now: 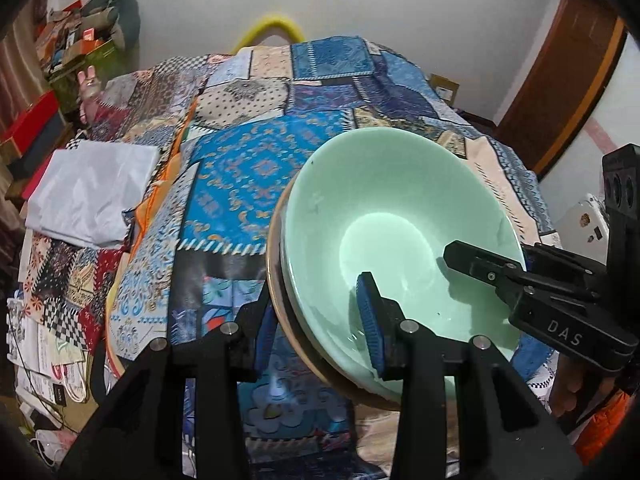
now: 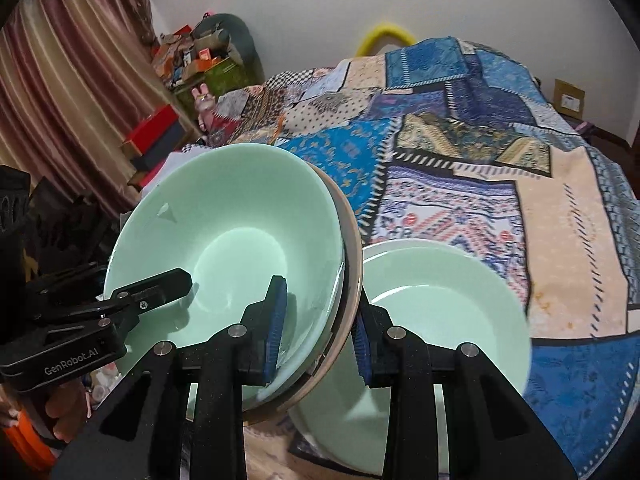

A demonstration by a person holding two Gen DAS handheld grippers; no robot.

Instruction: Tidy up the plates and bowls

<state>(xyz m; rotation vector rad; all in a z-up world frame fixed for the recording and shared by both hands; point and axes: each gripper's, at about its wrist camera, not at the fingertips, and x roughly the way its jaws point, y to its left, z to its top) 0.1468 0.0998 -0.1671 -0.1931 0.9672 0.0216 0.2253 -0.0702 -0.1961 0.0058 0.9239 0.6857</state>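
A pale green bowl (image 1: 400, 208) (image 2: 240, 216) rests in a tan plate (image 1: 280, 304) (image 2: 354, 264), and the stack hangs tilted above the bed. My left gripper (image 1: 316, 328) is shut on the stack's left rim, one blue pad inside the bowl and one under the plate. My right gripper (image 2: 320, 332) is shut on the opposite rim in the same way. Each gripper shows in the other's view, the right gripper (image 1: 480, 272) at the right and the left gripper (image 2: 160, 284) at the left. A second green bowl (image 2: 440, 312) lies on the bed beside it, on a white plate (image 2: 384, 246).
A patchwork quilt (image 1: 248, 168) (image 2: 480, 200) covers the bed. A folded white cloth (image 1: 92, 200) lies at its left edge. Boxes and clutter (image 1: 72, 52) pile by the curtain (image 2: 60, 80). A wooden door (image 1: 560, 80) stands at the right.
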